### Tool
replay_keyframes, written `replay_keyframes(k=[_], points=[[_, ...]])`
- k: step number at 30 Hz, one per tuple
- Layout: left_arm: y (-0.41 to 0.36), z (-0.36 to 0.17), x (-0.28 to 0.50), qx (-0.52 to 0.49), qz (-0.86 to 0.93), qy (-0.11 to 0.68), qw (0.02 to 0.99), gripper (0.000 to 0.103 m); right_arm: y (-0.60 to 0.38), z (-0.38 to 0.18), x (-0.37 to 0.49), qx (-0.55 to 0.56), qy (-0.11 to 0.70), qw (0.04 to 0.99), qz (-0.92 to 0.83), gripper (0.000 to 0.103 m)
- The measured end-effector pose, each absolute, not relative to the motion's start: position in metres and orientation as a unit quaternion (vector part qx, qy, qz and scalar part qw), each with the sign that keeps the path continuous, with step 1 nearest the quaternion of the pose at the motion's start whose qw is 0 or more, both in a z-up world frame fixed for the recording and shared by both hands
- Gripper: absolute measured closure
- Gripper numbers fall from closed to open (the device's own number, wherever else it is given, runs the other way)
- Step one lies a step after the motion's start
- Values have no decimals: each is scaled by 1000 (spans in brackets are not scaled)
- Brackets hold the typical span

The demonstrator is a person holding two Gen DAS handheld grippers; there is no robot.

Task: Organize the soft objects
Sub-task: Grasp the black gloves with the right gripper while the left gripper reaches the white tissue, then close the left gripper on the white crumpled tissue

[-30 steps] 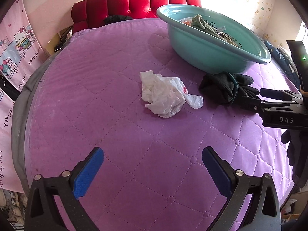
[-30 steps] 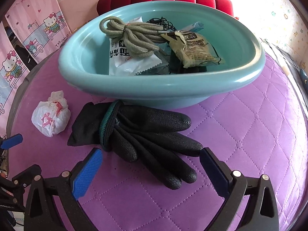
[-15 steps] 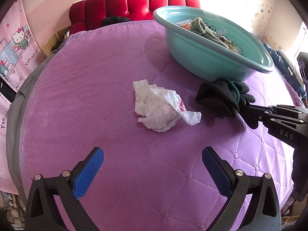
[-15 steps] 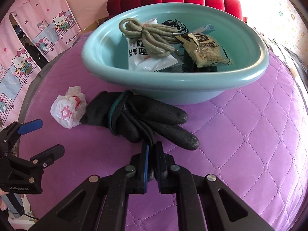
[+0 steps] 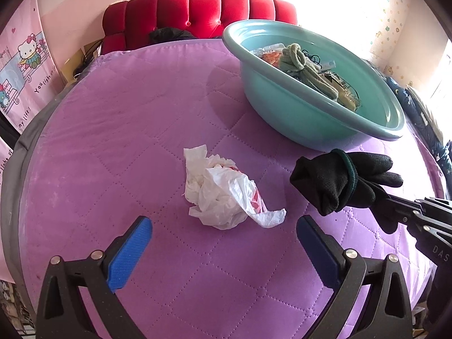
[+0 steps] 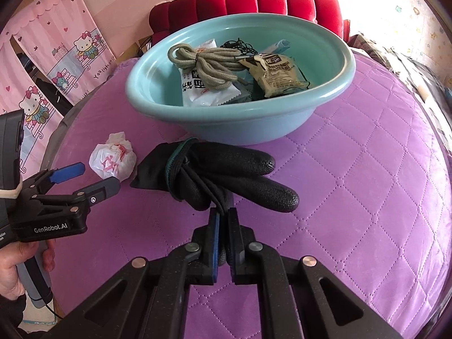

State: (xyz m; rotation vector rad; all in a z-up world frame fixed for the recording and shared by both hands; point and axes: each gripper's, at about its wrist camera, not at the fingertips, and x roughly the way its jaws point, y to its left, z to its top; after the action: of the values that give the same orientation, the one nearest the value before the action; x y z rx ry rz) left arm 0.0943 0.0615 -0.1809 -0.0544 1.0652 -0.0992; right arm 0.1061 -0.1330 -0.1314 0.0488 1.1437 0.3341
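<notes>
So, right gripper [image 6: 223, 220] is clamped tight on the black gloves [image 6: 214, 175], pinching a couple of glove fingers between its blue pads; the jaws have just been closing and the fabric sits squeezed in the narrow slit between them. Gloves are a bundled pair with a dark green cuff band, lying just in front of the teal basin [image 6: 240, 124] on the purple quilted bedspread [image 6: 367, 197], two glove fingers sticking out to the right. In the left wrist view the bundle looks slightly raised off the quilt at the gripped end, hard to be sure. Left gripper [image 5: 223, 243] is spread wide, nothing between its blue pads, poised above the bedspread just short of the crumpled white plastic bag [image 5: 223, 192] with red print. Bag lies left of the gloves, not touching them. Basin holds a coiled beige rope [image 6: 206, 62], a white snack packet [image 6: 203, 90], a tan snack packet [image 6: 276, 76] and some thin black cord. Red tufted headboard [image 6: 254, 0] behind the basin; a bare hand [image 6: 17, 265] grips the left gripper's handle.
</notes>
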Motion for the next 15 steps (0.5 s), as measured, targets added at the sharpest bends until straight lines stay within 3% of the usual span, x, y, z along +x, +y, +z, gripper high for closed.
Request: replay_keyframes(k=[3,6,8,9,11,13,15], points=[[61,-182,99,-27,-50,508,859,0,-138,-130,103,31,536,829,153,99],[60,-181,100,-26,-51,508,860,10,-138,-129,100,31,535,831,152,99],[57,-181,101,-20,-49,509,859,34,-136,-130,99,32,534,831,152,99],[57,-181,101,-19,-48,510,859,41,-139,-128,98,32,534,831,152,99],[56,-181,100,-17,-50,511,858,68,-139,-127,96,30,533,832,152,99],[56,-180,96,-20,-58,508,859,84,-144,-122,92,27,531,833,153,99],[54,-178,93,-16,-63,504,861,90,-142,-121,91,23,530,834,154,99]])
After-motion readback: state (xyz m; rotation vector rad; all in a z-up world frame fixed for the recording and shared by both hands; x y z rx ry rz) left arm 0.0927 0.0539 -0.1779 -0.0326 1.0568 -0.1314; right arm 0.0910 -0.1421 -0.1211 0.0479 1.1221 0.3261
